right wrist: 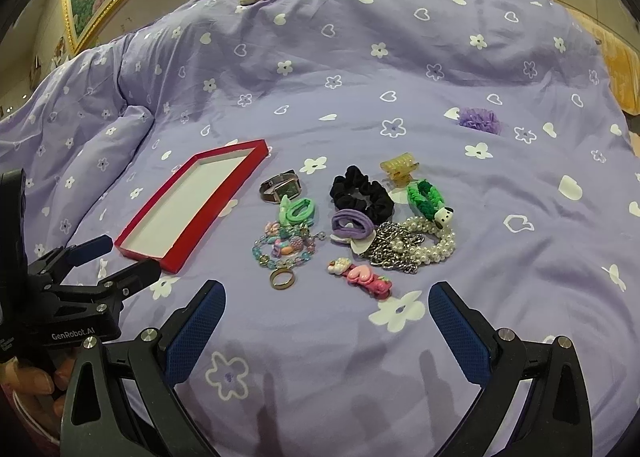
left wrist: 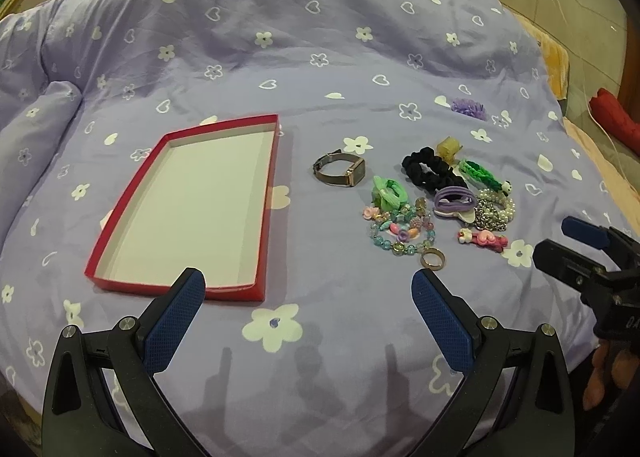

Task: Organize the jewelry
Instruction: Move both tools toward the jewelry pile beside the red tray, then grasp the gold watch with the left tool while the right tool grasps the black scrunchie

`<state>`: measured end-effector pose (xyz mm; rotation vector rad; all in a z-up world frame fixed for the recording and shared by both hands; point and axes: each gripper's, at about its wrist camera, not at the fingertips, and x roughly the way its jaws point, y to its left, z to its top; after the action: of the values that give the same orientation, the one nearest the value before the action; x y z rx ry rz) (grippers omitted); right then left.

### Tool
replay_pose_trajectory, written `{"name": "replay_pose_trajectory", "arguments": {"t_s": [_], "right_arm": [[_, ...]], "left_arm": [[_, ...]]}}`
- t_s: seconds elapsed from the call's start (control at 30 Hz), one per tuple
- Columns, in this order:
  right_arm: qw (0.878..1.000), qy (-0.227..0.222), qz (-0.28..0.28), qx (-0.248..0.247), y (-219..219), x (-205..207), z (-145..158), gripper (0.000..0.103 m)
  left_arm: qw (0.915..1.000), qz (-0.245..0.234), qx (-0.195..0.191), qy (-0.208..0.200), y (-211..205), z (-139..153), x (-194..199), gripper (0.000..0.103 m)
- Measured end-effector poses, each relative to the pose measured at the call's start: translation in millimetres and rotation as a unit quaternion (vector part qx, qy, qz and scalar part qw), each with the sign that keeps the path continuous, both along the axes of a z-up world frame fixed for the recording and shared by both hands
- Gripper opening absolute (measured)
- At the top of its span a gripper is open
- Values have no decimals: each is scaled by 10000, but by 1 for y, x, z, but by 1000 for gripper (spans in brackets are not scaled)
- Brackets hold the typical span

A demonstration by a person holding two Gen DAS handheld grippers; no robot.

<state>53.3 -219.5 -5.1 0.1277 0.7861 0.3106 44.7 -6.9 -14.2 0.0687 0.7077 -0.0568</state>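
Both claws, left (left wrist: 308, 289) and right (right wrist: 326, 301), are hovering spread wide over the bed (left wrist: 320, 57). Jewelry (right wrist: 352, 229) is lying beside the red tray (left wrist: 188, 209).

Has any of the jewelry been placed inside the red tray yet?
No. The red tray shows only its bare white floor, while the watch and other pieces lie on the bedspread beside it.

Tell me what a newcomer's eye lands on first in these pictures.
First the red tray, shallow and white inside with nothing in it, lying on the purple flowered bedspread. Next, to its right, the bright heap of jewelry and hair ties: a watch, a black scrunchie, pearl strands and a ring nearest the camera. Both hand-held grippers hover open in front.
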Motion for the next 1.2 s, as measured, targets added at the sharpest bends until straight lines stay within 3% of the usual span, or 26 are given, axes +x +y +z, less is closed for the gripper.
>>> {"name": "replay_pose_trajectory", "arguments": {"t_s": [0.23, 0.43, 0.7, 1.07, 1.2], "right_arm": [[9999, 122, -67, 60, -12, 24, -1, 101], [9997, 235, -54, 98, -21, 53, -2, 99], [9990, 436, 30, 63, -23, 98, -6, 83], [9955, 793, 487, -196, -2, 157, -26, 52], [9932, 975, 559, -319, 1, 171, -41, 47]], "left_arm": [[9997, -155, 131, 133, -3, 2, 30, 103], [9981, -304, 236, 485, -6, -1, 68, 103], [9950, -546, 317, 774, -15, -4, 111, 102], [9904, -907, 278, 1004, -33, -17, 168, 87], [9857, -1044, 263, 1295, -38, -31, 185, 84]]}}
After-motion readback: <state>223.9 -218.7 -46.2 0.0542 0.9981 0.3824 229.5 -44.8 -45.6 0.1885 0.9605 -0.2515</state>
